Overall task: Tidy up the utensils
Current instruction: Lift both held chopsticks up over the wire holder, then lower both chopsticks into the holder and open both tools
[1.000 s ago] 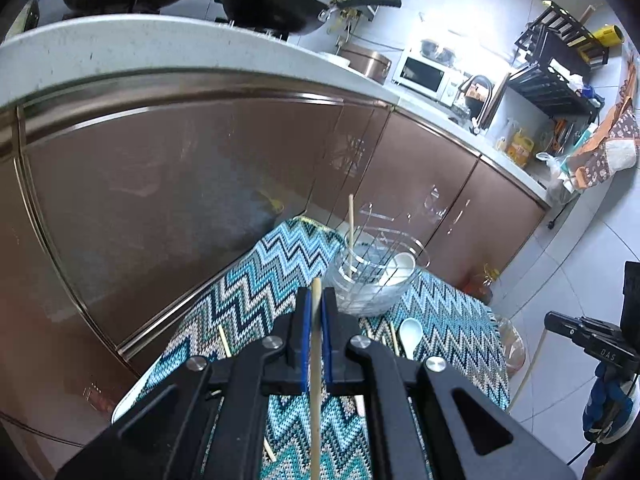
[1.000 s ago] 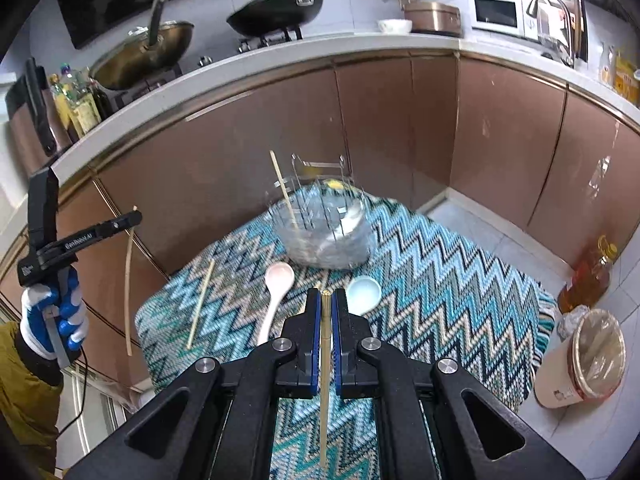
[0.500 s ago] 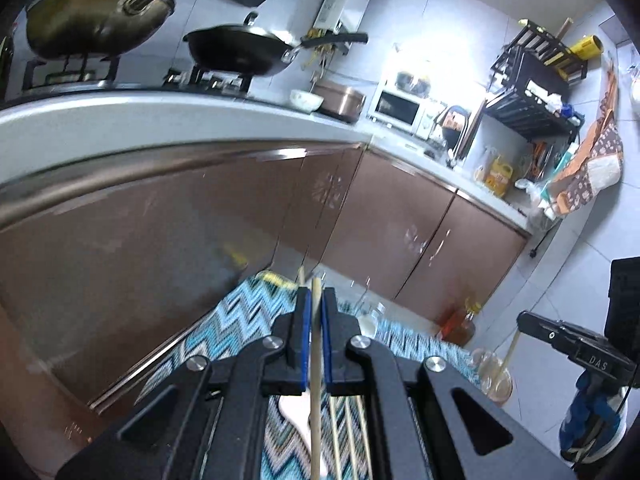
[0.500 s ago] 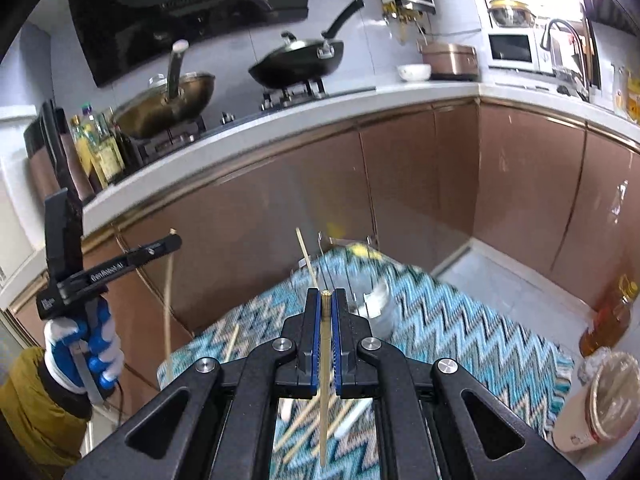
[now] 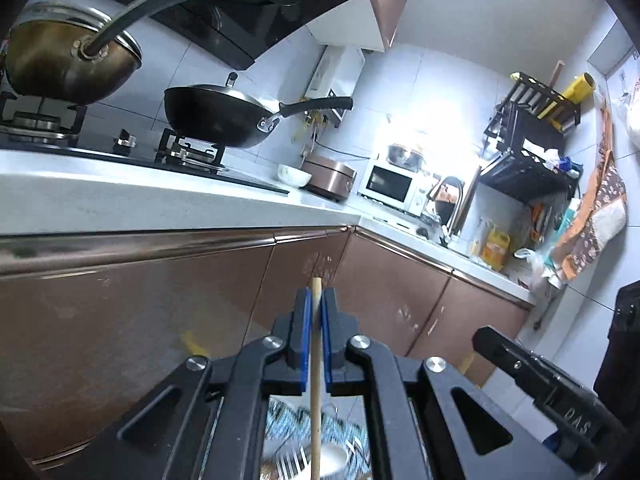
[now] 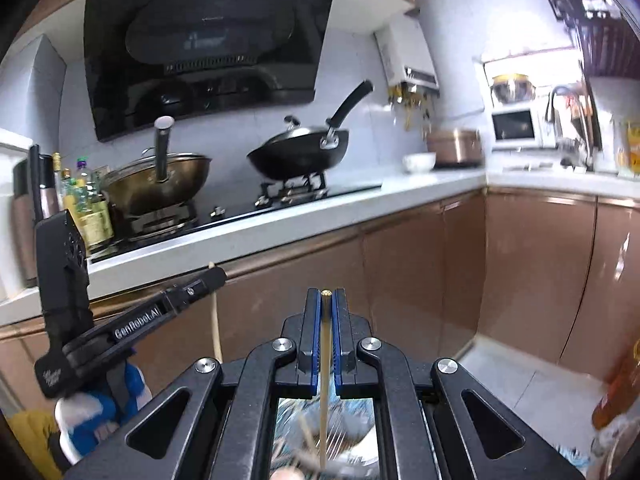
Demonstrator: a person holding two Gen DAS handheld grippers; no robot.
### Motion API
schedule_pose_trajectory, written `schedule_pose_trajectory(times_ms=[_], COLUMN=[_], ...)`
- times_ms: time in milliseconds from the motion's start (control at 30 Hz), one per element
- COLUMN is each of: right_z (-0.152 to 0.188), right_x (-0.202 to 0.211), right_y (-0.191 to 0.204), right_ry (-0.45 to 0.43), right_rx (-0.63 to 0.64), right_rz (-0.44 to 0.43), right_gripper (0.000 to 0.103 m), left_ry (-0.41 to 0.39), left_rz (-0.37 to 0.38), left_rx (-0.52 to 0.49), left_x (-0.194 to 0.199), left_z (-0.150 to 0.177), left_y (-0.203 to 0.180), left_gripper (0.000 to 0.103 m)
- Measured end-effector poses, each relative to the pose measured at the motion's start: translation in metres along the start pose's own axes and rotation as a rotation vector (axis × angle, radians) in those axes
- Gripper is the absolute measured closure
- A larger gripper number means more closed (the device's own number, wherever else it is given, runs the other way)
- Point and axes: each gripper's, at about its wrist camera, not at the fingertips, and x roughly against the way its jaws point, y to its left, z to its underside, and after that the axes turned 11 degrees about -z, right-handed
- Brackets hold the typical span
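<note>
My left gripper (image 5: 316,296) is shut on a wooden chopstick (image 5: 316,380) that runs back between the blue pads, its tip just past them. My right gripper (image 6: 327,297) is shut the same way on a second chopstick (image 6: 326,360). Both point about level at the brown cabinet fronts. In the right wrist view the left gripper (image 6: 212,280) shows at the left, held by a hand in a blue and white glove (image 6: 100,408), its chopstick (image 6: 217,320) hanging down. Under each gripper, blurred, a wire basket (image 6: 344,440) with a white spoon (image 5: 332,460) shows on zigzag cloth (image 5: 288,416).
A white counter (image 6: 280,232) with a stove, a brass wok (image 6: 160,184) and a black wok (image 6: 300,156) runs straight ahead above brown cabinet doors (image 5: 120,320). A microwave (image 5: 392,188) and sink tap stand further right. An oil bottle (image 6: 616,392) stands on the floor at the right.
Both grippers rose and tipped upward with their chopsticks still held. The cloth-covered table and the wire basket slid from mid-frame down to the bottom edge, and the counter and stove now fill the views.
</note>
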Motion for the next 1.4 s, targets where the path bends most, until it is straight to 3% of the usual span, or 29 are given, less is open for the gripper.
schedule_pose_trajectory(times_ms=[233, 433, 567, 600, 700, 800, 1133, 1400], right_z=[0.032, 0.083, 0.097, 0.097, 0.095, 0.087, 0.061, 0.052], right_x=[-0.044, -0.074, -0.071, -0.071, -0.067, -0.053, 0.014, 0.076], right_y=[-0.027, -0.05, -0.051, -0.049, -0.04, -0.032, 0.011, 0.049], right_ry=[-0.03, 0.048, 0.084, 0.092, 0.114, 0.113, 0.107, 0.119], right_rx=[0.005, -0.05, -0.058, -0.052, -0.035, -0.036, -0.002, -0.011], right_rz=[0.053, 0.052, 0.056, 0.057, 0.056, 0.063, 0.108, 0.12], right_gripper=[0.098, 0.096, 0.095, 0.094, 0.081, 0.078, 0.076, 0.076], left_ry=[-0.047, -0.024, 0.001, 0.009, 0.038, 0.057, 0.087, 0.166], left_rz=[-0.065, -0.109, -0.101, -0.092, -0.057, -0.038, -0.051, -0.058], left_rx=[-0.031, -0.069, -0.067, -0.065, -0.055, -0.051, -0.074, -0.085], left_x=[-0.05, -0.07, -0.069, -0.066, -0.055, -0.041, 0.048, 0.12], left_z=[0.045, 0.087, 0.098, 0.098, 0.092, 0.081, 0.043, 0.024], left_y=[-0.007, -0.002, 0.002, 0.003, 0.008, 0.013, 0.039, 0.066], left_gripper=[0.098, 0.098, 0.096, 0.091, 0.074, 0.068, 0.065, 0.065])
